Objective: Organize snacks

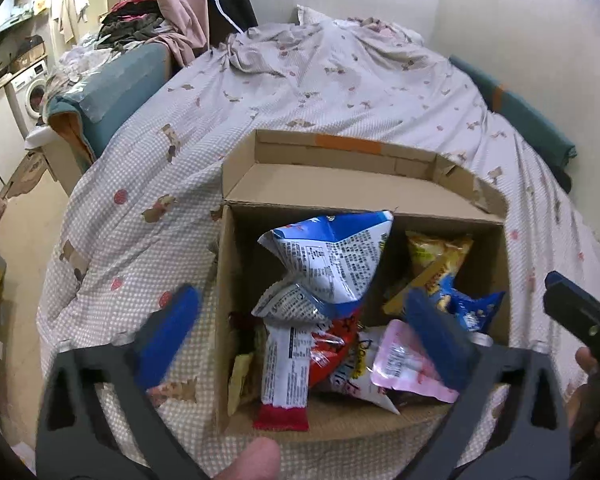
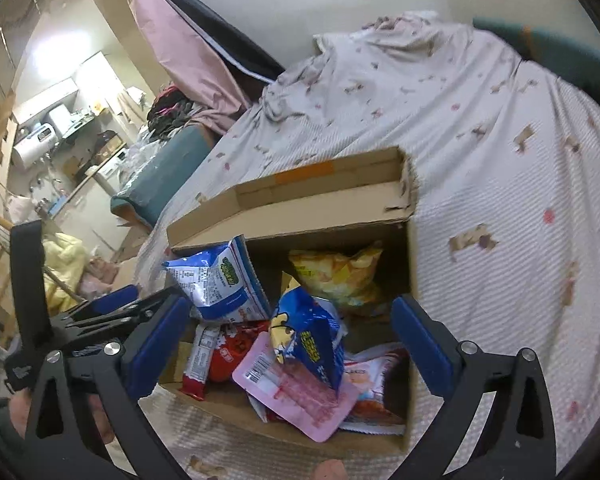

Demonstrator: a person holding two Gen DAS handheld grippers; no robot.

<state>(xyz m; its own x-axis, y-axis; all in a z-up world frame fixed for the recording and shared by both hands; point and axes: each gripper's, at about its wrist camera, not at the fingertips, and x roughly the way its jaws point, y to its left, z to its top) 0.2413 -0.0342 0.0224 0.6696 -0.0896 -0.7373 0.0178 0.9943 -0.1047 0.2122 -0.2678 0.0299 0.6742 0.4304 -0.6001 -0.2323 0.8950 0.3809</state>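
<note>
An open cardboard box (image 1: 236, 264) (image 2: 410, 264) lies on the bed, full of snack packets. A blue-and-white bag (image 1: 336, 260) (image 2: 220, 280) stands at the top of the pile. A yellow bag (image 1: 436, 256) (image 2: 340, 272) leans at the far right corner. A small blue bag (image 1: 468, 308) (image 2: 308, 340), a pink pouch (image 1: 404, 364) (image 2: 296, 396) and a red-and-white wrapper (image 1: 284, 384) (image 2: 198, 364) lie in front. My left gripper (image 1: 304, 332) hovers open above the box with nothing between its blue pads. My right gripper (image 2: 288, 344) is open over the box too, with nothing held.
The box's lid flap (image 1: 340, 168) (image 2: 300, 204) is folded back onto the patterned bedspread (image 1: 320, 84) (image 2: 500, 200). A teal cushion (image 1: 112, 92) and a clothes pile (image 1: 136, 20) border the bed at the left. The right gripper's finger (image 1: 572, 308) shows at the left wrist view's right edge.
</note>
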